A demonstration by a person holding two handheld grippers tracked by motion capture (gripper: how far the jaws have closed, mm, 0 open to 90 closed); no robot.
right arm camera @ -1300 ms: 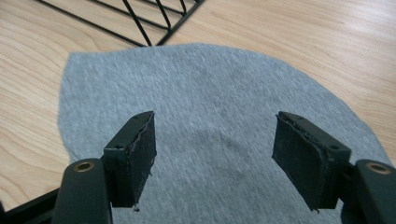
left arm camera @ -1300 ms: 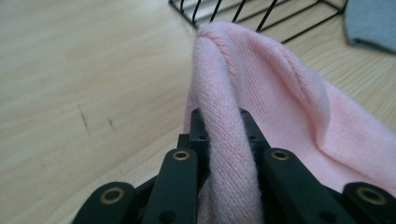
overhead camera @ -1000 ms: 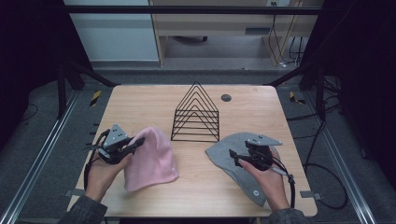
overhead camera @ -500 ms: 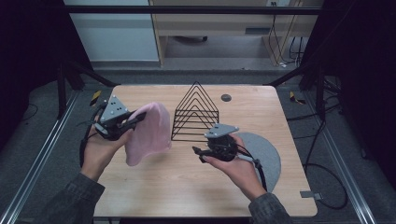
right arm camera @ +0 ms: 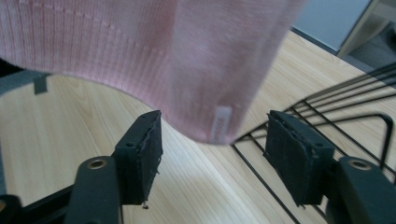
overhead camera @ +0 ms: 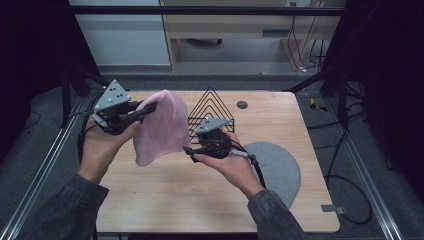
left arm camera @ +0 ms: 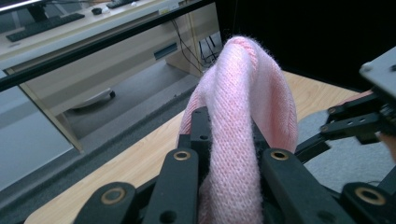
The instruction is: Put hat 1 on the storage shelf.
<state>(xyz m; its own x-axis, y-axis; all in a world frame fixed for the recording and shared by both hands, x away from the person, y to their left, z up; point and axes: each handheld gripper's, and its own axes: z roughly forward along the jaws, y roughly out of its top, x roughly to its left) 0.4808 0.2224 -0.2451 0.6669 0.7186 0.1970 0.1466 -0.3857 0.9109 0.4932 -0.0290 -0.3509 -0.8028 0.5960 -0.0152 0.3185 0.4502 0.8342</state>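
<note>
I see my left gripper [overhead camera: 134, 113]: black linkage arms, brass-ringed pivots, a grey three-cornered plate dotted with dark screw holes on top. My right gripper [overhead camera: 192, 151] matches, with worn black pads [right arm camera: 150, 140] and a black cable trailing behind. Both my sleeves [overhead camera: 75, 210] are dark grey.

The left gripper [left arm camera: 227, 140] is clamping a pink knitted hat [left arm camera: 247, 107] between its black jaws, lifting it above the wooden table [left arm camera: 140, 158]; the right gripper [left arm camera: 364, 116] is hovering nearby.
</note>
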